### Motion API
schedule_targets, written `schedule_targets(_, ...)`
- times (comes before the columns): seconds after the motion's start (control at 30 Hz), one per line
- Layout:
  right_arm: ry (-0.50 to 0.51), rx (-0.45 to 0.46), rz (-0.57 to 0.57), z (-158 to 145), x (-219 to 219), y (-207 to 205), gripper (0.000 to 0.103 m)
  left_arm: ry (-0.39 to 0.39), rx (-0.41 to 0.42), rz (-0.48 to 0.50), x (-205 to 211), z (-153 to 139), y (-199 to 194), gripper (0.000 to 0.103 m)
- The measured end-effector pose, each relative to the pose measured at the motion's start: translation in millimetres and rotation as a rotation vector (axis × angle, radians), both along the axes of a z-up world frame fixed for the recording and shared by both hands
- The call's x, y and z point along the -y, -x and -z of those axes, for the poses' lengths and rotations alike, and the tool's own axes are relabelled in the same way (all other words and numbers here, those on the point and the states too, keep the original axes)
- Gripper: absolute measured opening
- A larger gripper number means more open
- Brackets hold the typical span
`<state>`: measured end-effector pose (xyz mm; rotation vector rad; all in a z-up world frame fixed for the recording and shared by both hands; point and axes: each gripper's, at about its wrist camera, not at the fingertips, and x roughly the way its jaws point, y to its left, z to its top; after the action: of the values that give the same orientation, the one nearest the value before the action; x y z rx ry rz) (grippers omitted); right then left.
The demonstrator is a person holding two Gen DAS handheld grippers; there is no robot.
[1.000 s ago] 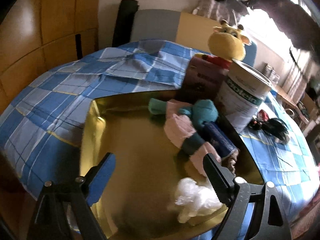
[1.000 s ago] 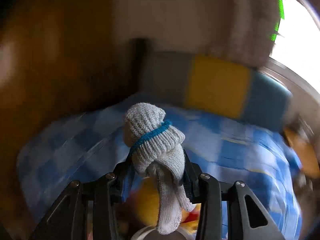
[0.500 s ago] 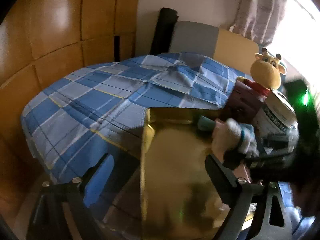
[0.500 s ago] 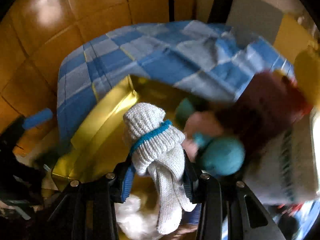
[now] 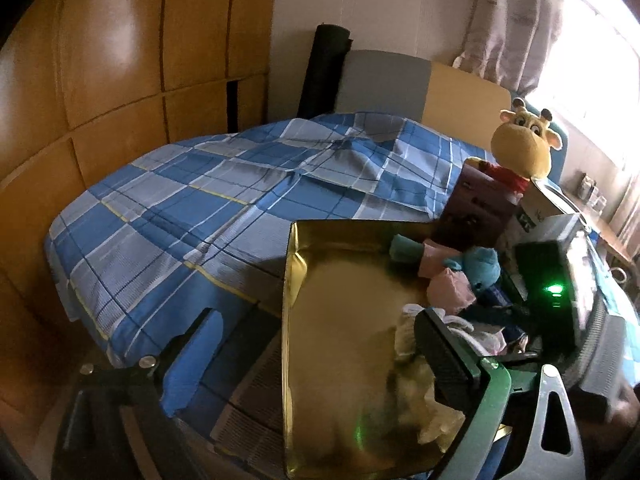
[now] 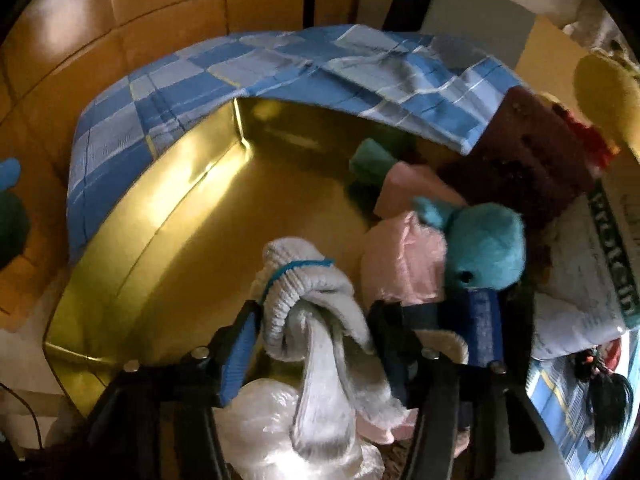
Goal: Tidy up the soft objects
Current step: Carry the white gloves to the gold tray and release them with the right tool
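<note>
1. My right gripper (image 6: 316,336) hung low over the gold tray (image 6: 192,216), its jaws opening; the grey knitted sock (image 6: 308,300) lay loose between them, no longer pinched.
2. My left gripper (image 5: 320,356) stood spread wide with nothing in it, above the tray's near left rim.
3. I saw the tray resting on the blue checked bedspread (image 5: 208,204).
4. The teal plush toy (image 6: 484,248) lay at the tray's right side, touching pink cloth (image 6: 404,256).
5. A white crinkled bundle (image 6: 260,432) sat just below the sock.
</note>
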<state>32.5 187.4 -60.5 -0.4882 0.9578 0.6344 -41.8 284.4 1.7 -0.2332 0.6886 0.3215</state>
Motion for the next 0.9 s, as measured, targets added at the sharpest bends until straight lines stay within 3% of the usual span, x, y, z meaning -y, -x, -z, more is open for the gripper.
schedule_targets(0.07, -0.002, 0.049, 0.013, -9.1, 3.9, 5.1, 0.072, 0.005, 0.000, -0.011, -1.5, 0.2, 0.1, 0.097)
schedule_targets(0.43, -0.045, 0.220, 0.129, -54.7, 33.0, 34.8, 0.072, -0.006, -0.014, -0.041, -6.0, 0.4, 4.3, 0.097)
schedule_targets(0.9, -0.144, 0.280, 0.187, -89.4, 61.8, 54.1, 0.072, -0.048, -0.023, 0.015, 22.4, -5.1, -0.1, 0.097)
